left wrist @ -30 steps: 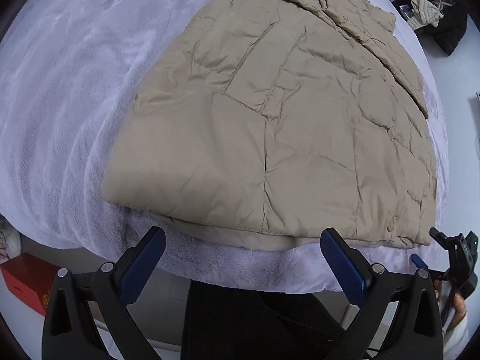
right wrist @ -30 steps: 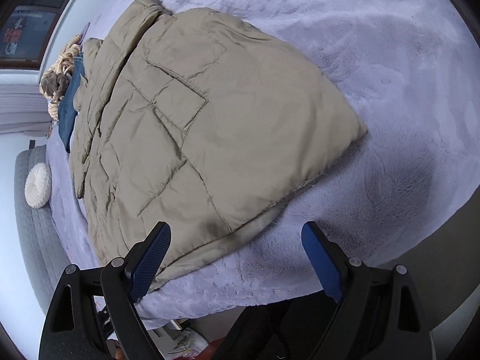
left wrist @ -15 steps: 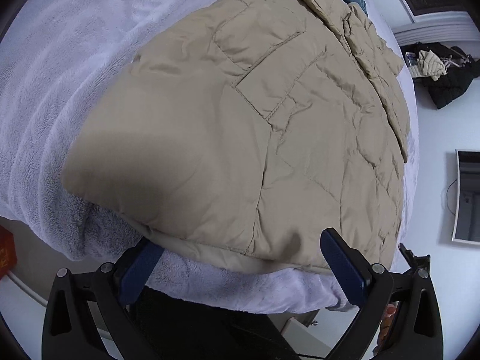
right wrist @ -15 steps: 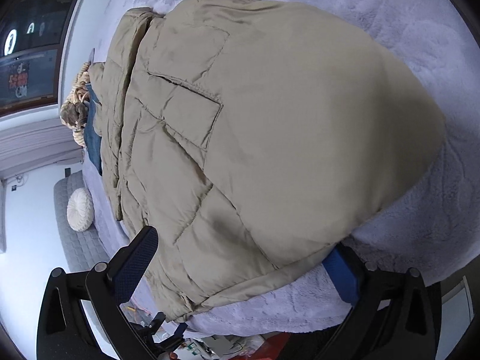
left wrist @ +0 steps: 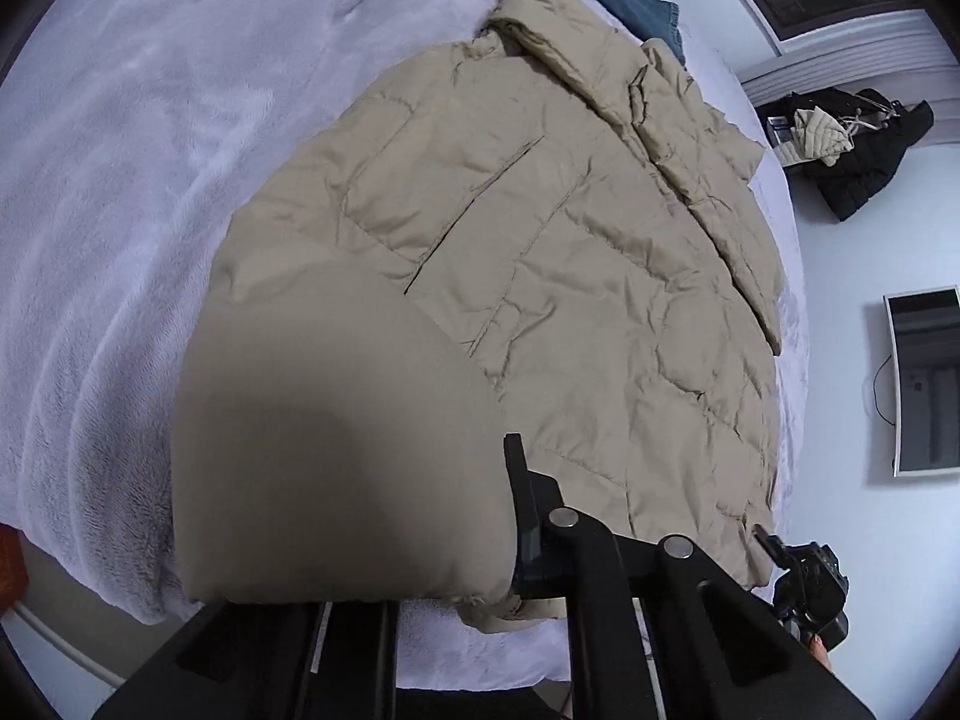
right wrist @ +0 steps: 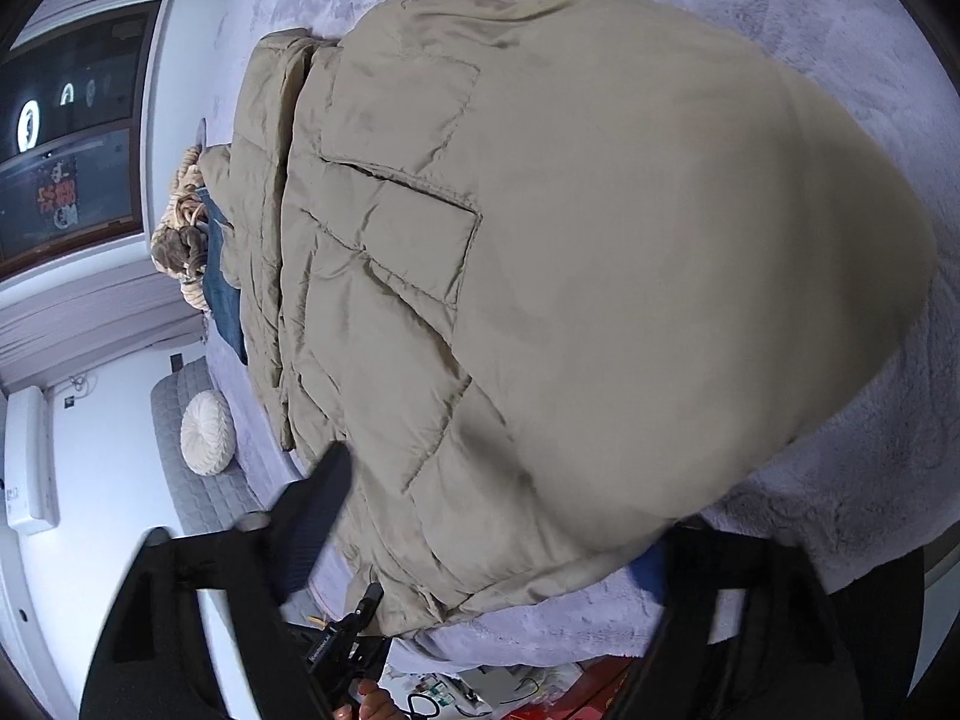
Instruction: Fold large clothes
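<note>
A beige padded jacket [left wrist: 570, 276] lies flat on the lilac fleece blanket [left wrist: 120, 180] of a bed, collar at the far end. My left gripper [left wrist: 510, 480] is shut on the jacket's near hem corner. Puffed fabric bulges over its left finger and hides it; only the right finger [left wrist: 522, 516] shows. In the right wrist view the jacket [right wrist: 600, 240] fills the frame. My right gripper [right wrist: 492, 516] straddles the other end of the near hem. Its jaws are closing with the hem between them, the right finger partly under the fabric.
Blue jeans [left wrist: 618, 0] and a plush toy [right wrist: 180, 240] lie beyond the collar. Dark clothes [left wrist: 852, 150] are heaped on the floor to the right, near a wall screen [left wrist: 918, 378]. A grey sofa holds a round white cushion [right wrist: 207, 432]. The bed's edge runs just below both grippers.
Both grippers moved in onto the jacket's near hem. The left one went from wide open to shut on the hem corner. The right one's jaws narrowed around the hem.
</note>
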